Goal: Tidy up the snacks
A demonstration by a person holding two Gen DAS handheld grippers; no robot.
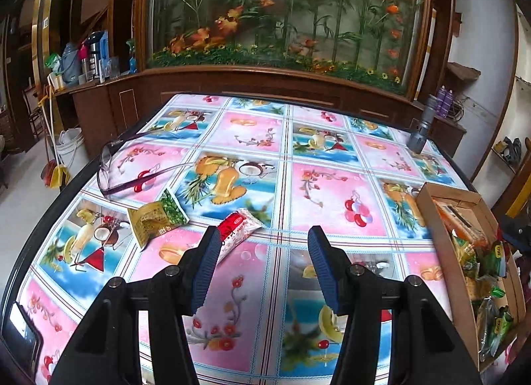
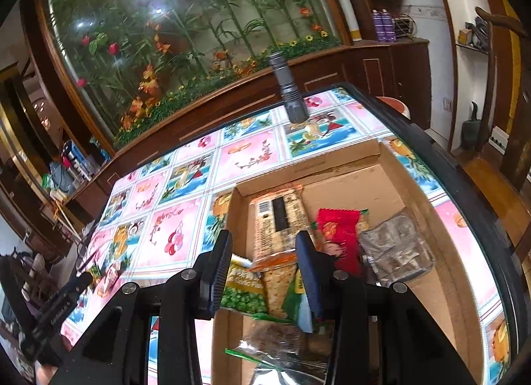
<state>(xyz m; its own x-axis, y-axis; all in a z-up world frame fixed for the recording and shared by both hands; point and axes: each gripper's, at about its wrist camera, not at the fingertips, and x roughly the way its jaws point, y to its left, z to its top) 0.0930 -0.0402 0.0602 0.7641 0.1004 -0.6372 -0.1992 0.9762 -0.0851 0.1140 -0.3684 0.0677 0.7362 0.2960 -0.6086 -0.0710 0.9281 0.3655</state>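
Blue pads of my left gripper [image 1: 264, 242] stand spread over the flowered table [image 1: 332, 185] with nothing between them; a red packet [image 1: 237, 232] lies just past the left pad, a green packet [image 1: 157, 217] beside it, glasses [image 1: 132, 165] farther off. My right gripper [image 2: 264, 247] hangs over the box [image 2: 381, 165] of snacks with its pads parted, and I cannot tell whether they touch the cracker pack [image 2: 278, 219] below. A torch [image 2: 288, 89] stands beyond the box.

Glossy surface, matt cardboard.
The printed tablecloth [image 1: 252, 139] shines like vinyl; the cardboard box [image 2: 391, 185] is dull (snack packets [image 2: 338, 235] crinkly foil); flashlight [image 2: 290, 92] brushed metal.
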